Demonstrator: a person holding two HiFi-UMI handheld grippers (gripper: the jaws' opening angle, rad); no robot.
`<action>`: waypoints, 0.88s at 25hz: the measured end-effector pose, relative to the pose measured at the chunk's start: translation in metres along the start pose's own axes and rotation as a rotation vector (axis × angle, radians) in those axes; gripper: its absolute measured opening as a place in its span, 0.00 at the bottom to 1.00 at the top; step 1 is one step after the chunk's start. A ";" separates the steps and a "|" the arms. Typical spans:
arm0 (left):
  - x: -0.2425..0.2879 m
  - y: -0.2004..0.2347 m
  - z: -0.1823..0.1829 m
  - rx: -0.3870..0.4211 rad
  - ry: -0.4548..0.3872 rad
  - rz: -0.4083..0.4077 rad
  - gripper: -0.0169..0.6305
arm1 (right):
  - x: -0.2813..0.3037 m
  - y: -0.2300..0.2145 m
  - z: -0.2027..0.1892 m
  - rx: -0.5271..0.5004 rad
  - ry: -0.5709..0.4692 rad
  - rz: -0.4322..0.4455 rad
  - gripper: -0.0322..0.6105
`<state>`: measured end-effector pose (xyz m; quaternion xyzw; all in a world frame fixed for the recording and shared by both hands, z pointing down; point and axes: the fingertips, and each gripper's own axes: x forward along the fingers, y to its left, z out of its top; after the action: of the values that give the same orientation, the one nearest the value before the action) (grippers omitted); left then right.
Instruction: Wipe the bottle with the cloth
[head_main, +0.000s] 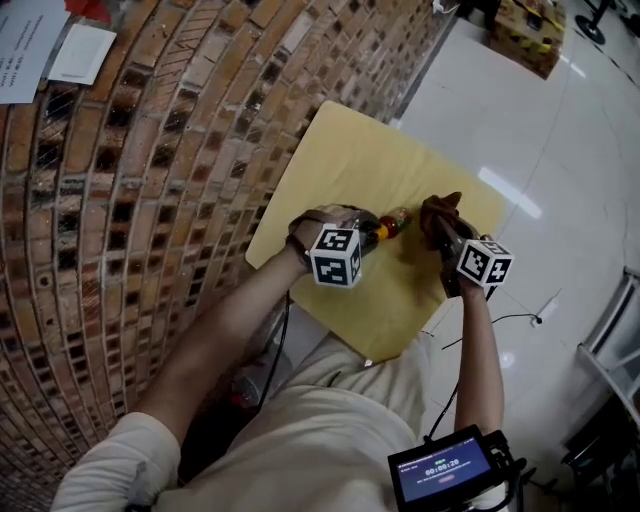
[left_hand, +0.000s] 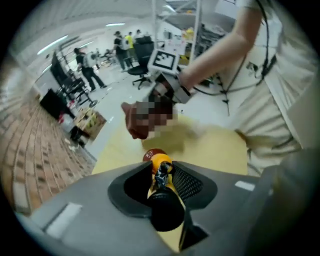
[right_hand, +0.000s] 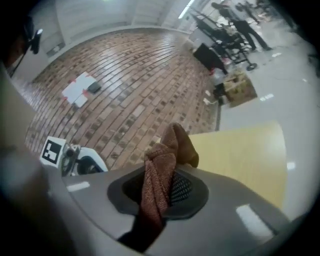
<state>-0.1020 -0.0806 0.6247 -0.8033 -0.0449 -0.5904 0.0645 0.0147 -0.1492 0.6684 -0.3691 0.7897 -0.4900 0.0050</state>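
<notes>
My left gripper (head_main: 362, 237) is shut on a small bottle (head_main: 388, 226) with a dark body, a yellow neck and a red cap, and holds it above the yellow table (head_main: 350, 160). In the left gripper view the bottle (left_hand: 161, 176) lies between the jaws with its cap pointing away. My right gripper (head_main: 446, 238) is shut on a brown cloth (head_main: 438, 212), just right of the bottle's cap. The right gripper view has the cloth (right_hand: 159, 176) bunched between the jaws and sticking out past them. From the left gripper view the cloth (left_hand: 134, 123) hangs just beyond the cap; whether they touch is unclear.
A brick wall (head_main: 150, 180) runs along the table's left and far sides. White tiled floor (head_main: 540, 150) lies to the right, with a cardboard box (head_main: 525, 30) far off. Papers (head_main: 50, 45) hang on the wall. A screen device (head_main: 445, 470) sits at the person's waist.
</notes>
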 end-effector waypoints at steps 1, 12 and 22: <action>0.002 -0.005 -0.002 0.092 0.026 0.006 0.24 | 0.003 0.016 0.006 -0.093 0.039 0.054 0.15; 0.010 -0.021 -0.006 0.474 0.201 0.089 0.24 | 0.078 0.101 -0.051 -0.440 0.597 0.322 0.15; 0.008 -0.021 -0.022 0.588 0.261 0.142 0.24 | 0.077 -0.037 -0.078 -0.721 0.837 -0.122 0.15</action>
<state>-0.1236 -0.0636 0.6398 -0.6689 -0.1486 -0.6443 0.3397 -0.0489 -0.1436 0.7653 -0.1663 0.8193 -0.2930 -0.4639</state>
